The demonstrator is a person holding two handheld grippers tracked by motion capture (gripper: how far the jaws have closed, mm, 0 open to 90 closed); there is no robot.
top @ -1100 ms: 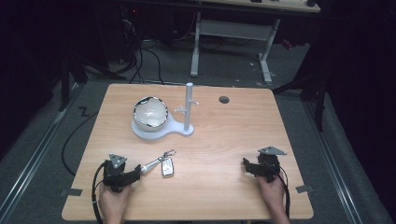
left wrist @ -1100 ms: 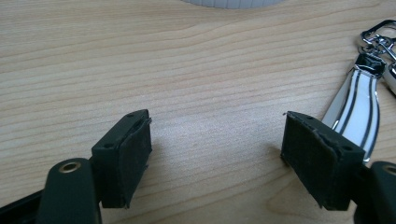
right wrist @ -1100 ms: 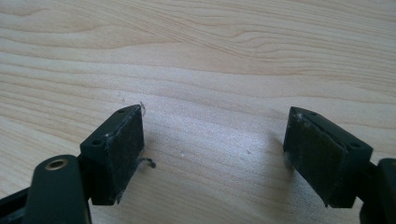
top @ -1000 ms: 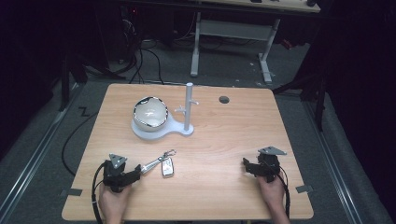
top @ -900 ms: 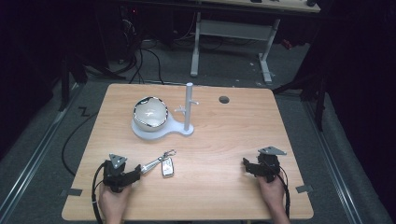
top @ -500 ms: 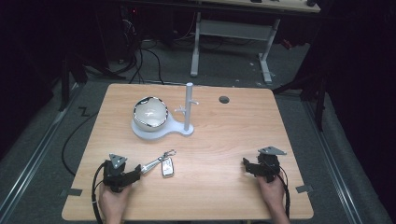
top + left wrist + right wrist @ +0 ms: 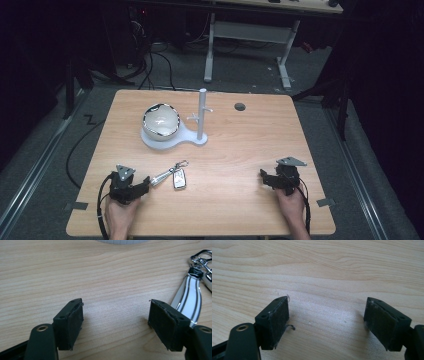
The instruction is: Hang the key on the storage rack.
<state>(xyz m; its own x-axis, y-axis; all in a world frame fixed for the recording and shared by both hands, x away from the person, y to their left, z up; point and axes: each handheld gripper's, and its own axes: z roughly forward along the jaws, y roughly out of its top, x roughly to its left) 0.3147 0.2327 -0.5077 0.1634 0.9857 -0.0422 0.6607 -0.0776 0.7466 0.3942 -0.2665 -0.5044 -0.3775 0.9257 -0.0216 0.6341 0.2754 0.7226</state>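
A light wooden counter [image 7: 240, 150] with a dark round hole [image 7: 240, 106] near its far edge is seen. A white stand [image 7: 172, 137] with an upright post is set on its far left part, a bowl [image 7: 161, 120] resting on the stand's base. A key fob with a strap [image 7: 172, 176] is laid flat nearer the front left.

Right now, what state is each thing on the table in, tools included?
Left tool: open, low over the table, nothing between its jaws.
Right tool: open, holding nothing, over bare wood.
Key fob: flat on the table, not gripped.
Strap: lying flat, just outside one jaw of the left tool.
Bowl: upright on the white stand.
White stand: post upright, hooks bare.
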